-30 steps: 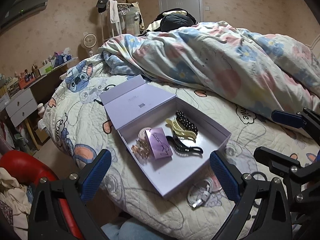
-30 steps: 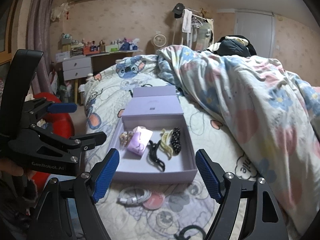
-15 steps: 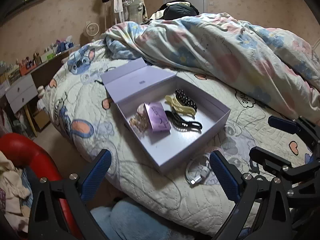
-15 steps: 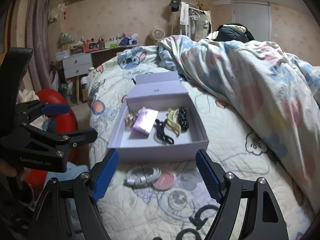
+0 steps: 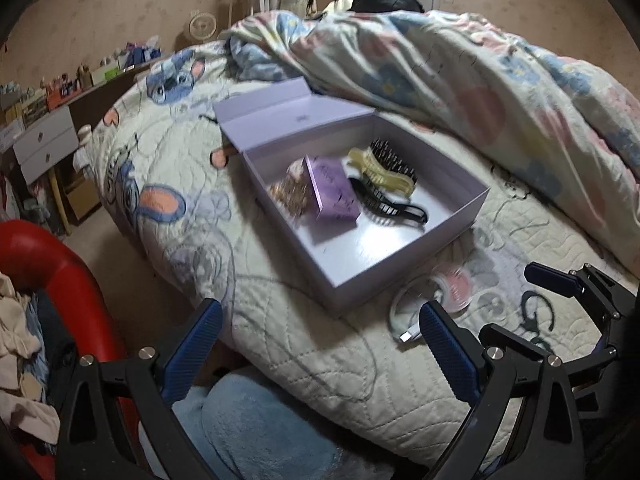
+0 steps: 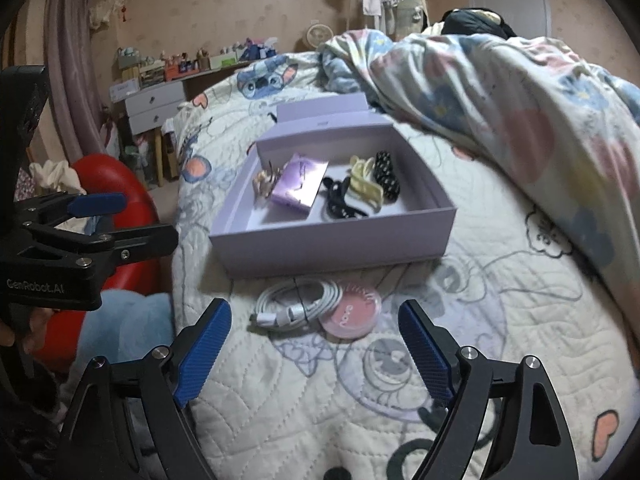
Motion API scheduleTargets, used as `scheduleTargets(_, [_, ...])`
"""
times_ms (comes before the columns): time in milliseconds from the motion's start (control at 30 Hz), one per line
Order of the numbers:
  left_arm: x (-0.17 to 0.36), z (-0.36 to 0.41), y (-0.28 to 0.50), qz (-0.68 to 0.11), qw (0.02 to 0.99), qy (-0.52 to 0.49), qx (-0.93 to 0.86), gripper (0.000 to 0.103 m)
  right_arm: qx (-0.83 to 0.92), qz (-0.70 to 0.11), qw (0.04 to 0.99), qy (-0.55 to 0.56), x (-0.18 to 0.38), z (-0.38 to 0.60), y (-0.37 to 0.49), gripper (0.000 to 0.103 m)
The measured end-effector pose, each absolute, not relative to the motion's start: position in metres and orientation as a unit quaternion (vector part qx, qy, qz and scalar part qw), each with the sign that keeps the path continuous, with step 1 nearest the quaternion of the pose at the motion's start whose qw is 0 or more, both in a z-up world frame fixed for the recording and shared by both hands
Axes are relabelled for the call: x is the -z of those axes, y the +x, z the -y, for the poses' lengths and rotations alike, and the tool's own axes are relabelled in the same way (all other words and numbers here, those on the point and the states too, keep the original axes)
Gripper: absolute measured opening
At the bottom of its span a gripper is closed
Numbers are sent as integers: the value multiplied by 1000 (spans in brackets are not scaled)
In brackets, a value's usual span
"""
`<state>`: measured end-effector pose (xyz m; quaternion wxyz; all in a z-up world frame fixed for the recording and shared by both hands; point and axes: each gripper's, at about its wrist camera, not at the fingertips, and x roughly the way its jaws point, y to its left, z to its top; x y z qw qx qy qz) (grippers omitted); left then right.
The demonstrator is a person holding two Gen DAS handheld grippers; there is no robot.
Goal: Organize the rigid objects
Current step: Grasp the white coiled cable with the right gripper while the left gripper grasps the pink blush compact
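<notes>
An open lilac box (image 5: 400, 272) (image 6: 332, 252) lies on the bed. It holds a purple card pack (image 5: 332, 190) (image 6: 300, 182), a gold clip (image 5: 290, 194), a yellow claw clip (image 6: 364, 190) and black hair clips (image 6: 340, 204). In front of the box lie a coiled white cable (image 6: 296, 306) (image 5: 404, 312) and a round pink compact (image 6: 350, 312) (image 5: 454, 286). My right gripper (image 6: 314, 354) is open and empty, just short of the cable and compact. My left gripper (image 5: 320, 350) is open and empty, over the bed's edge below the box. Each gripper shows in the other's view (image 5: 568, 292) (image 6: 100, 220).
A rumpled floral duvet (image 5: 480, 92) covers the bed's far right. A red round object (image 5: 52, 272) and a blue plush thing (image 5: 260, 432) sit off the bed's left edge. A dresser (image 6: 156, 104) with clutter stands by the wall.
Both grippers have pulled back and tilted down; the box now sits higher in both views. The cable and compact have come closer between the right fingers. Both stay open.
</notes>
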<state>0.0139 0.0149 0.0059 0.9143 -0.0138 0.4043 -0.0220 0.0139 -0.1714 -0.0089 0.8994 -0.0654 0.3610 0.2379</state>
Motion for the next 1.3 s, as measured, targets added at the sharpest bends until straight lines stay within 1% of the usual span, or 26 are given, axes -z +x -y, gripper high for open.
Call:
scheduleTargets(167, [12, -23, 22, -425, 904, -35, 27, 100, -244, -374, 891, -87, 28, 160, 25, 86])
scheduleTargets(367, [21, -27, 34, -434, 900, -29, 20, 100, -252, -390, 878, -115, 49, 143, 41, 88])
scheduleTargets(833, [36, -40, 55, -450, 892, -41, 12, 100, -253, -390, 863, -200, 75, 109, 57, 90])
scheduleTargets(900, [37, -40, 55, -450, 892, -38, 11, 100, -249, -388, 863, -207, 76, 107, 56, 89])
scheduleTargets(933, [38, -40, 55, -450, 892, -37, 11, 100, -251, -387, 862, -208, 76, 107, 56, 83])
scheduleTargets(1100, [40, -39, 54, -455, 890, -37, 11, 100, -262, -375, 862, -218, 75, 108, 50, 80])
scheduleTargets(1300, [38, -36, 46, -455, 890, -41, 14, 100, -263, -378, 866, -195, 68, 119, 49, 80])
